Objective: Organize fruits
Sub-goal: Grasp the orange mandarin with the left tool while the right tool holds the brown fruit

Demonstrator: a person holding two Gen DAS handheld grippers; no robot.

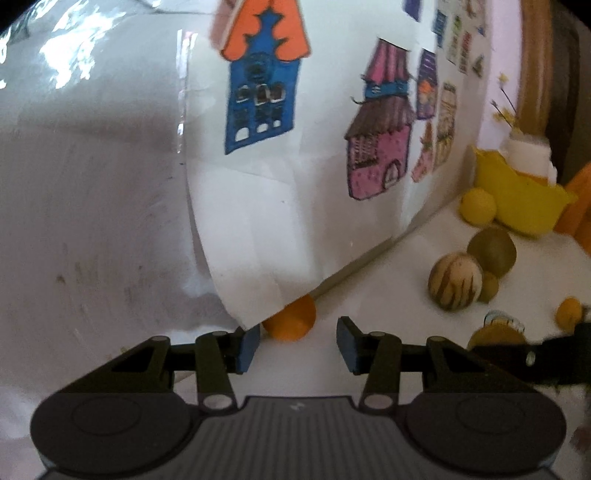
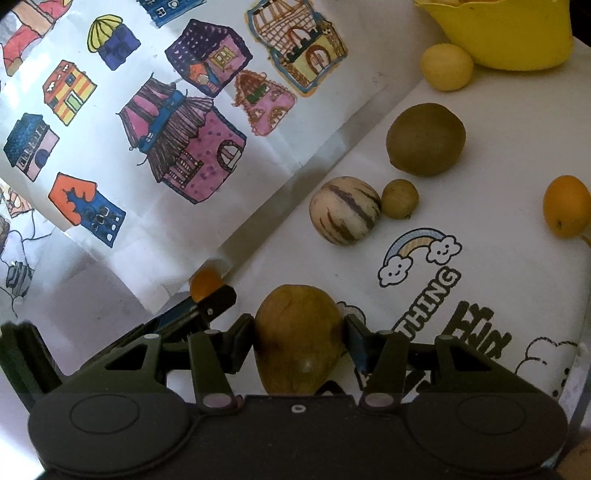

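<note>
My right gripper [image 2: 299, 339] is shut on a brown-yellow pear-shaped fruit [image 2: 297, 343] just above the white table. My left gripper [image 1: 297, 345] is open and empty, its fingers on either side of a small orange fruit [image 1: 291, 319] that is half hidden under a curled paper sheet; this fruit also shows in the right wrist view [image 2: 205, 282]. On the table lie a striped melon-like fruit [image 2: 345, 216], a small green fruit [image 2: 399, 198], a kiwi [image 2: 425, 139], a yellow lemon [image 2: 447, 66] and an orange fruit [image 2: 567, 206]. A yellow bowl [image 2: 509, 33] stands at the back.
A paper sheet with coloured house drawings [image 2: 166, 140] leans along the wall at the left and overhangs the table. The tablecloth has a rainbow print [image 2: 421, 254]. A white vase with dried flowers [image 1: 526, 151] stands behind the yellow bowl [image 1: 524, 199].
</note>
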